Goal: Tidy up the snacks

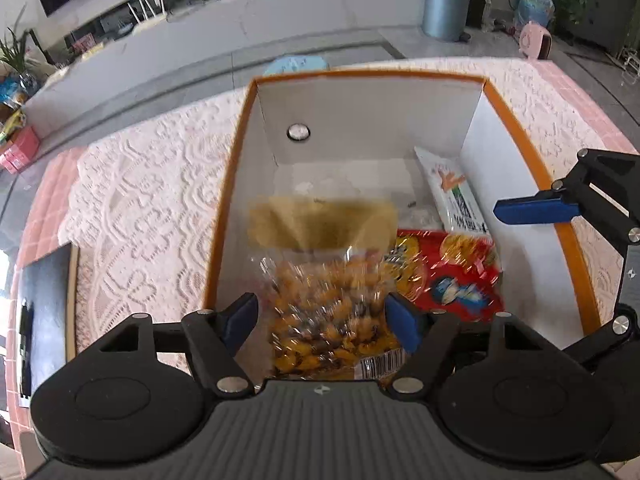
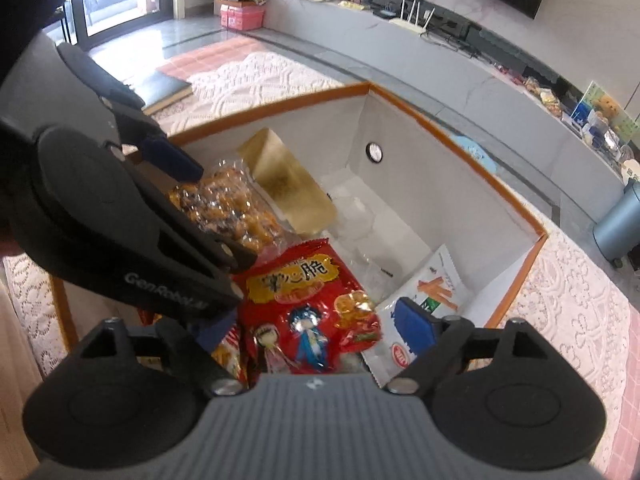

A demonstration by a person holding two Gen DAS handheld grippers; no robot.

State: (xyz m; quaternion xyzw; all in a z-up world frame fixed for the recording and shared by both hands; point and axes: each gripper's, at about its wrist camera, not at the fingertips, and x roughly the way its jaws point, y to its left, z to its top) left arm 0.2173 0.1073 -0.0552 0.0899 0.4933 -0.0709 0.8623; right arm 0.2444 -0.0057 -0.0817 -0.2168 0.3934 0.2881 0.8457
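Note:
A white box with an orange rim [image 1: 230,184] stands on a lace cloth. Inside lie a clear bag of yellow snacks [image 1: 332,308] with a gold top, a red snack bag [image 2: 308,308] and a white snack bag [image 2: 432,280]. My left gripper [image 1: 322,320] hangs over the box's near end. It is open, and the blurred yellow bag sits between its fingers without being pressed. My right gripper [image 2: 316,332] is open above the red bag, with the white bag beside its right fingertip [image 2: 412,328]. Its left finger is partly hidden behind the left gripper's body. One right finger [image 1: 532,210] reaches over the box's right wall.
The lace cloth [image 1: 152,208] covers a pink checked table. A dark flat book or tablet [image 1: 44,300] lies at the table's left edge. Beyond the table are a grey floor, a long low cabinet [image 2: 460,64] with clutter, and a blue-grey bin [image 1: 446,4].

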